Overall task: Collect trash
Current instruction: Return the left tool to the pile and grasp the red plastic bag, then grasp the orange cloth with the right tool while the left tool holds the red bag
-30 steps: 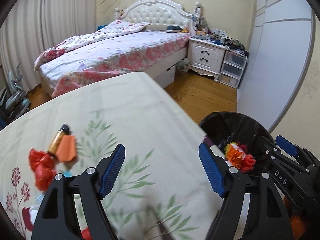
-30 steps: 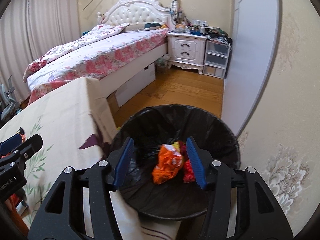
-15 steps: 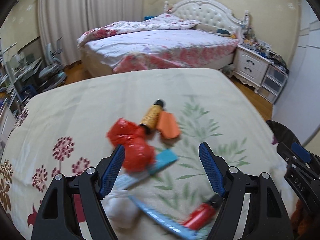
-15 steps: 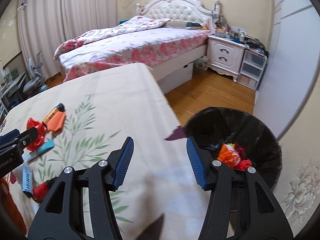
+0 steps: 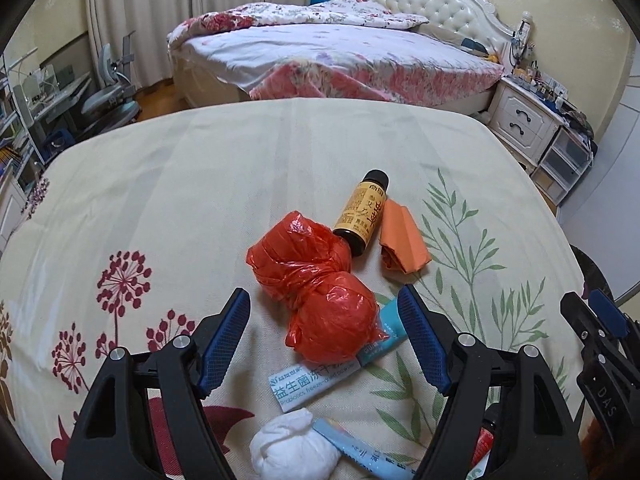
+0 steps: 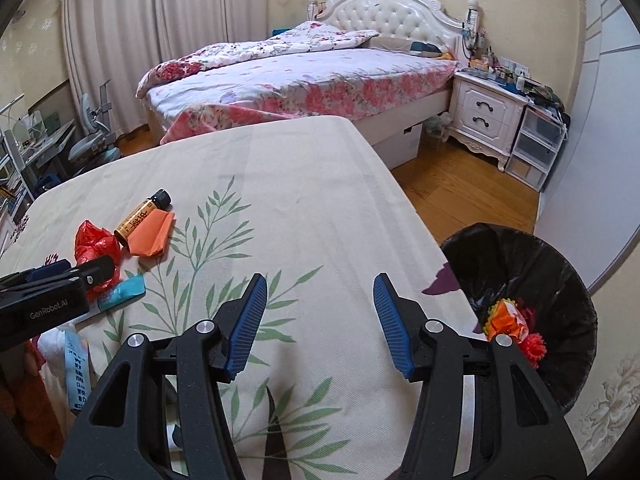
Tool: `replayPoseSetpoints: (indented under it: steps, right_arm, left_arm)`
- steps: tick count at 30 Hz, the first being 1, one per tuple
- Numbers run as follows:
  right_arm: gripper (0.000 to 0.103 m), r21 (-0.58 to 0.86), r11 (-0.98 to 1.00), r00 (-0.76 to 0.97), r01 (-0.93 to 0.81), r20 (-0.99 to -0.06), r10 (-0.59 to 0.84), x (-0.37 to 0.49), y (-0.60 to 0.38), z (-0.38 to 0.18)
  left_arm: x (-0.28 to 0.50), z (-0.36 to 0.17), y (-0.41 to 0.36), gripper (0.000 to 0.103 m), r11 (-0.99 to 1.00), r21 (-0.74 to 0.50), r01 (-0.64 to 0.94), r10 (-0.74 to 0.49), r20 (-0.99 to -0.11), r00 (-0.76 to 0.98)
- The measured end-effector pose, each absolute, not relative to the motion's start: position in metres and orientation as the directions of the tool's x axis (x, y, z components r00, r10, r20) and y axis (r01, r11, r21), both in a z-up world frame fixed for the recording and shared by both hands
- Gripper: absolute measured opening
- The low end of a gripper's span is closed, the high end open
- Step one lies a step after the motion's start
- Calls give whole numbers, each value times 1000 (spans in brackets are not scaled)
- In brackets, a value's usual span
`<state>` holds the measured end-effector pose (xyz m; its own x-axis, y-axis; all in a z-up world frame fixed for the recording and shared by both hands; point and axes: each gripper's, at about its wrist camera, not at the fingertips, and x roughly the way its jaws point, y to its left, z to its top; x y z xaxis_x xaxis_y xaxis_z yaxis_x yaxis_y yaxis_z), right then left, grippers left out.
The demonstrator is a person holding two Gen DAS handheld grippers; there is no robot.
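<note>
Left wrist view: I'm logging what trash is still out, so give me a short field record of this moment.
surface: cream floral tablecloth
nearest trash: crumpled red plastic bag, between the open jaws of the left gripper, untouched
beside it: small brown glass bottle with yellow label, lying down; folded orange paper
under bag: light blue sachet
near edge: white tissue wad
right gripper: open, empty
bin: black-lined trash bin, some wrappers inside

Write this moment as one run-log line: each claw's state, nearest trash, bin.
left claw: open, over red plastic bag | right claw: open, empty, above tablecloth | bin: some trash inside
</note>
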<state>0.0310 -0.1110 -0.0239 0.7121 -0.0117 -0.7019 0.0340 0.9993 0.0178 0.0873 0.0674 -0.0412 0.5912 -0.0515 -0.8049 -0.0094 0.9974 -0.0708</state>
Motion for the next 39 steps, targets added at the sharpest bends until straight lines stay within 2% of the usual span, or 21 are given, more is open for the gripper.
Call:
replayPoseSetpoints:
  steps: [2, 4, 5, 6, 13, 20, 30, 39]
  right_arm:
    - [54, 17, 1000, 711, 26, -704, -7, 34, -107, -25]
    - [54, 16, 1000, 708, 16, -706, 0, 36, -102, -26]
    - [54, 15, 1000, 708, 11, -707, 3, 38, -100, -26]
    - [54, 13, 1000, 707, 5, -707, 6, 38, -98, -26]
    - [54, 5, 999, 706, -37, -708, 30, 44, -77, -23]
    - [54, 16, 996, 698, -93, -712, 77, 54, -52, -19]
    - [54, 43, 985, 660, -167, -737, 144, 75, -16, -20]
    - [54, 29, 980, 623, -195, -768, 146, 93, 7, -28]
  left_arm:
    - [88, -42, 69, 64, 998, -68, -6, -52, -806, 589]
    - [89, -44, 69, 51, 998, -68, 7, -59, -810, 584]
    - [88, -45, 69, 49, 997, -71, 12, -65, -811, 581]
    - [88, -46, 70, 43, 997, -73, 15, -68, -812, 579]
    - [79, -39, 81, 41, 998, -68, 16, -63, -792, 607]
    - [73, -26, 107, 41, 999, -15, -30, 8, -761, 649]
    - [74, -31, 165, 41, 988, 17, -155, 113, -760, 639]
    - [75, -36, 191, 41, 980, 14, -198, 138, -766, 628]
